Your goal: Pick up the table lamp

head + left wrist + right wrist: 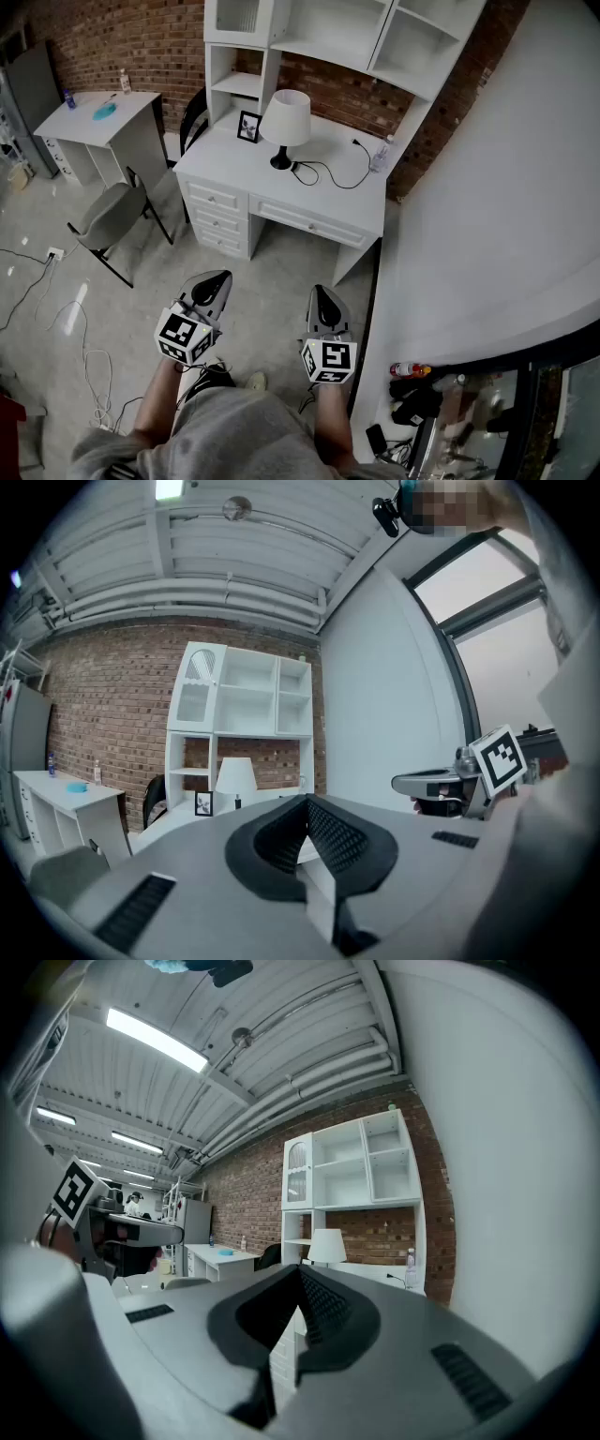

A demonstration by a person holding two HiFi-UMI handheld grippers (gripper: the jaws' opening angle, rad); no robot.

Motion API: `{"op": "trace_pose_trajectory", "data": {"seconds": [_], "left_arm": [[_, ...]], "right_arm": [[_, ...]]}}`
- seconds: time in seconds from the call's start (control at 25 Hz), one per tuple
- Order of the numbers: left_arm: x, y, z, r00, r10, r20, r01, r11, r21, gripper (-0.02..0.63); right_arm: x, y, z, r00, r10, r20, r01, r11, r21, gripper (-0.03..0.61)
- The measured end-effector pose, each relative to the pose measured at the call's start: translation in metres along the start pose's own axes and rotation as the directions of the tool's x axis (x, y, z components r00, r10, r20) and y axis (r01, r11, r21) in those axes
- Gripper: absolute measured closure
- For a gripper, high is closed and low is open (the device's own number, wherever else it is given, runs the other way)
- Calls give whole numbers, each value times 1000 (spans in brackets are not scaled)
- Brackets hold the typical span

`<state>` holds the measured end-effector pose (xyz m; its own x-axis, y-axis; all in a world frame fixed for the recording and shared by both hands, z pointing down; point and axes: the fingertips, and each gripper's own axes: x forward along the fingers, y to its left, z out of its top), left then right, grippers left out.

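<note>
The table lamp (286,127), with a white shade on a black stem and base, stands on the white desk (328,202) well ahead of me; its black cord curls across the desktop. It shows small in the left gripper view (234,777) and in the right gripper view (326,1246). My left gripper (217,278) and right gripper (320,292) are held side by side low in the head view, far short of the desk. Both point level toward it, jaws closed together with nothing between them.
A framed picture (249,126) stands left of the lamp and a clear bottle (379,155) at the desk's right end. A white shelf hutch (328,37) rises behind. A grey chair (111,214) and a second small desk (98,117) stand to the left. Cables (66,319) lie on the floor; a white wall (497,206) runs along the right.
</note>
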<state>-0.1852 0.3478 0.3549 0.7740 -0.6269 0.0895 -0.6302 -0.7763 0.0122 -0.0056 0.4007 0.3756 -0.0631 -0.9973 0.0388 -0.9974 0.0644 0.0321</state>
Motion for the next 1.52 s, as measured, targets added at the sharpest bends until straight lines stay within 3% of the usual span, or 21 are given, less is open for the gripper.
{"op": "trace_pose_trajectory", "data": {"seconds": [0.88,1.16,1.52], "left_arm": [[24,-12,-3,999,-30,-20,30,1000,8,612],[69,3,-10,998,-52,-28,52,999,-2,612],[153,53,-3,998,-58,-22,58,998,-22,612]], "right_arm": [[-1,-21,-8,1000,3,-16,-2,999,36,557],[36,-49,-16,999,-26,-27,27,999,37,557],[117,-92,-13,998,-39,-40,40,999,24,556]]}}
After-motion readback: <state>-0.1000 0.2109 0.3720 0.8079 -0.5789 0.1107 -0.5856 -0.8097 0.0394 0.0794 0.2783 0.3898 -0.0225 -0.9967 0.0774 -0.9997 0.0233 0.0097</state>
